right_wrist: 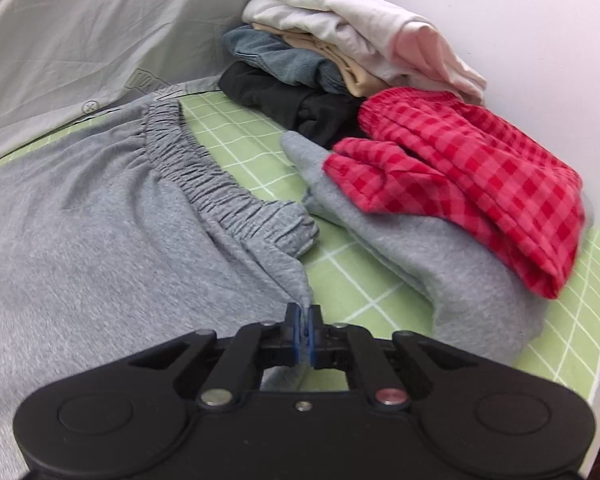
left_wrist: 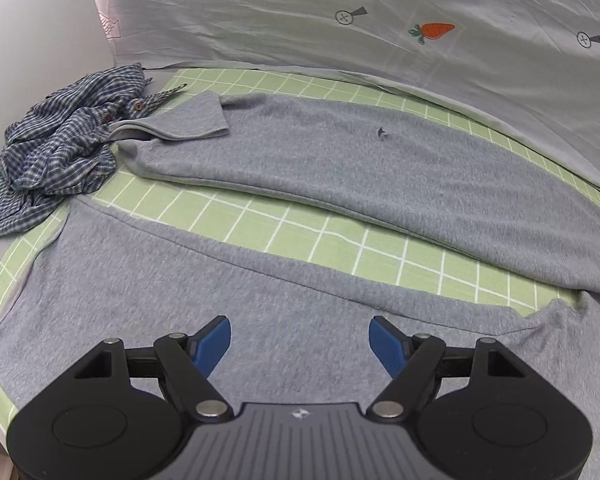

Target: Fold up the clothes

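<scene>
left tool wide, empty | right tool pinching grey trousers

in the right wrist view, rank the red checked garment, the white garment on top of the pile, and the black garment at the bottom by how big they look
1. Red checked garment, largest, though it lies nearer the camera.
2. White garment.
3. Black garment, smallest, but it is partly hidden under the pile, so this is unsure.

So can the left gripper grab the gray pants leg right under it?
Probably yes. The left gripper is open and sits just above the near leg of the gray pants, with nothing lying between them. The checked shirt is off to the side.
</scene>
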Demonstrator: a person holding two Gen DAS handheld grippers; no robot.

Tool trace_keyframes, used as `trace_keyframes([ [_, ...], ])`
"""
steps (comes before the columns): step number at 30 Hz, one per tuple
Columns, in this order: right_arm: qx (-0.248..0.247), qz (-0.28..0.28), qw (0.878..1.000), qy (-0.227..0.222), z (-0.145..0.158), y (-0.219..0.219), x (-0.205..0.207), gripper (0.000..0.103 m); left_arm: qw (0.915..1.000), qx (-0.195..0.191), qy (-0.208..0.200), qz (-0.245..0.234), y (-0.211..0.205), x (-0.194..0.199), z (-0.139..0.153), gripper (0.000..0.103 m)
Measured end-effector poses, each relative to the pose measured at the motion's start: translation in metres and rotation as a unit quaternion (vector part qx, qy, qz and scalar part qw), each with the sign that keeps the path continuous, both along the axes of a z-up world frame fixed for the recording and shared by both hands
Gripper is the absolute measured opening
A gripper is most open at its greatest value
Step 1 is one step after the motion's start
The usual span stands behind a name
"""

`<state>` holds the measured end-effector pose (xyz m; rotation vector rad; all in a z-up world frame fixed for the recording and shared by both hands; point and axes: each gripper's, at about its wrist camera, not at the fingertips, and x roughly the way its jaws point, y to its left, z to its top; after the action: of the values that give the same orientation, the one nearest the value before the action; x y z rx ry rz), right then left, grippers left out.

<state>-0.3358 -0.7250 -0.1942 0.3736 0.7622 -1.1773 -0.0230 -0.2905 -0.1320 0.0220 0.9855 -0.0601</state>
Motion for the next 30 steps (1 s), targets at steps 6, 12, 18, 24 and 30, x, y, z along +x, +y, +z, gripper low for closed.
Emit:
trace_keyframes([
  [6,-0.002,-0.06,0.996,0.064,0.001,-0.021,-0.03,0.001,0.9988,-0.006,0.0,0.049,0.043,-0.008,-0.001,0.077],
  [12,0.003,-0.027,1.0,0.004,0.027,0.004,-0.03,0.04,0.9964,-0.012,0.005,0.083,0.082,-0.008,-0.004,0.077],
  [18,0.021,0.06,0.998,-0.025,0.043,0.072,0.035,0.07,0.9967,-0.012,0.005,0.08,0.111,0.009,-0.002,0.077],
  [24,0.031,0.162,0.986,-0.023,0.049,0.155,0.125,0.089,0.999,0.01,-0.009,0.043,0.143,0.046,0.005,0.077],
  [30,0.023,0.273,0.961,-0.017,0.055,0.246,0.234,0.092,0.9997,0.006,-0.022,-0.004,0.174,0.108,0.006,0.077],
])
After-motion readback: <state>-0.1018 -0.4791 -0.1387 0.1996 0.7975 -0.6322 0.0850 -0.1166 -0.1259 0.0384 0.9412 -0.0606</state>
